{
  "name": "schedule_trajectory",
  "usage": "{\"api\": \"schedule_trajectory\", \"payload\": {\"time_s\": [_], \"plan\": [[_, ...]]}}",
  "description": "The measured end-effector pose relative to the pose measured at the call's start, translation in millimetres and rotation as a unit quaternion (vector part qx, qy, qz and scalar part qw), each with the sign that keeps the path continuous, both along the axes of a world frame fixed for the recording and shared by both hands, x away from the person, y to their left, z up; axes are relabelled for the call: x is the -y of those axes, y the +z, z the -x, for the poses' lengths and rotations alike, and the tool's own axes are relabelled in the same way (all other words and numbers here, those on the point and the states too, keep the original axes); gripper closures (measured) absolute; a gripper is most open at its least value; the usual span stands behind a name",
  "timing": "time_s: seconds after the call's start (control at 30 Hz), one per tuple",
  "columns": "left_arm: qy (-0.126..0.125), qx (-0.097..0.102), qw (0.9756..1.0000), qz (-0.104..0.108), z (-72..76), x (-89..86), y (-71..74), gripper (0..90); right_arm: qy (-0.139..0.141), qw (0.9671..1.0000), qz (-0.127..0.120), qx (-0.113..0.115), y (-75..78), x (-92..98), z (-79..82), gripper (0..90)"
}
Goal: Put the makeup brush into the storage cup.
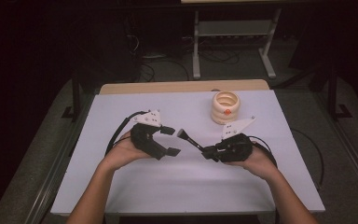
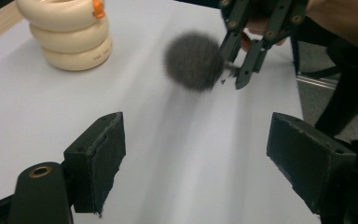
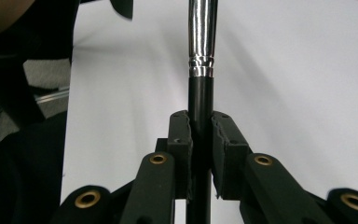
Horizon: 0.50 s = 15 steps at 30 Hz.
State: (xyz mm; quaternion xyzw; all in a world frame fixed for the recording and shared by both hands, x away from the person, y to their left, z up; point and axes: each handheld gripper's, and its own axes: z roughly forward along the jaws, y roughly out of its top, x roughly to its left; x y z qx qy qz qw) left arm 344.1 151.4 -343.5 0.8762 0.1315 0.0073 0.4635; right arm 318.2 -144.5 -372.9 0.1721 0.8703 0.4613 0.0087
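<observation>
Black bristles form a blurred, rounded tuft at the head of a makeup brush [image 2: 193, 60], seen in the left gripper view just in front of the right gripper [image 2: 242, 65]. The brush has a black handle and a bright metal ferrule [image 3: 200, 37], and the right gripper [image 3: 200, 133] has its fingers [image 3: 179, 135] pressed tight on the handle from both sides, the ferrule standing just beyond them. In the high view the brush [image 1: 189, 137] points from the right gripper [image 1: 209, 151] toward the left one, raised over the middle of the white worktop [image 1: 182, 186], with its tuft close to the left gripper's upper finger.

The left gripper [image 1: 170, 140] has its fingers [image 2: 98, 161] spread wide with nothing between them; through the gap, bare worktop shows. No part of it touches the brush.

A stack of cream rings [image 1: 225, 107] stands near the far edge of the worktop, toward the right far corner, well apart from both grippers. A small orange piece [image 1: 227, 112] sits on its near side; in the left gripper view the stack [image 2: 70, 37] shows three rings piled upright.

Both hands rest low over the near half of the worktop, the left hand [image 1: 123, 154] and the right hand [image 1: 256, 161] each wrapped around its gripper's body.
</observation>
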Motion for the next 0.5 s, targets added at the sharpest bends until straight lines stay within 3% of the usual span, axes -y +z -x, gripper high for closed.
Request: {"api": "schedule_trajectory", "payload": {"time_s": [0.23,0.37,0.5], "plan": [[0.047,-0.018,0.9979,0.041,-3.8,2.7,-5.4,19.4,-0.03,0.9992,-0.025,0.012,1.4,3.2,-1.6,78.5],[0.065,-0.019,0.9945,0.08,-2.7,4.1,-7.2,19.3,-0.046,0.9982,-0.034,0.016,1.8,3.7,-2.4,78.5],[0.077,-0.018,0.9918,0.1,-0.8,8.4,-9.2,19.4,-0.066,0.9967,-0.042,0.019,1.2,2.0,-2.8,78.5]]}}
